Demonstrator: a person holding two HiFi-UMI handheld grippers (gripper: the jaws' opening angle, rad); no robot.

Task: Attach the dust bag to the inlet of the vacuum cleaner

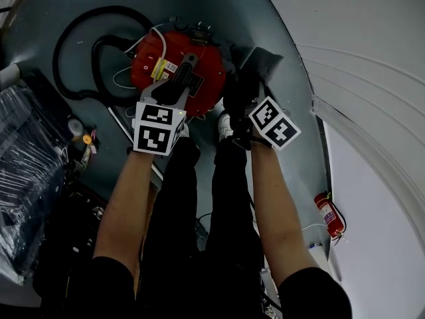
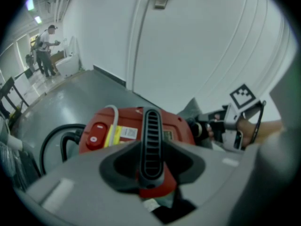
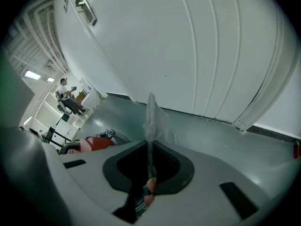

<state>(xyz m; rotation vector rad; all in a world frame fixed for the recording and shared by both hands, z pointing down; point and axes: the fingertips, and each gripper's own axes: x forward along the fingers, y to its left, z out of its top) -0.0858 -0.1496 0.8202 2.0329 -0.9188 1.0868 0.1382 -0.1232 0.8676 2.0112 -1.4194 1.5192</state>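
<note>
The red vacuum cleaner (image 1: pixel 174 64) stands on the grey floor below me. My left gripper (image 1: pixel 186 74) is shut on its black ribbed handle (image 2: pixel 152 142), which fills the gap between the jaws in the left gripper view, where the gripper (image 2: pixel 151 167) looks over the red body (image 2: pixel 123 128). My right gripper (image 1: pixel 255 90) is just right of the vacuum and is shut on the grey dust bag (image 1: pixel 265 60). In the right gripper view the bag (image 3: pixel 152 119) stands up as a thin sheet, seen edge-on, out of the gripper (image 3: pixel 150 173). The vacuum's inlet is hidden.
A black hose (image 1: pixel 72 57) loops on the floor left of the vacuum. Plastic-wrapped goods (image 1: pixel 23 171) lie at far left. A fire extinguisher (image 1: pixel 330 214) stands by the white wall (image 1: pixel 372 78) on the right. My white shoes (image 1: pixel 224 123) are close to the vacuum. People (image 2: pixel 46 51) stand far off.
</note>
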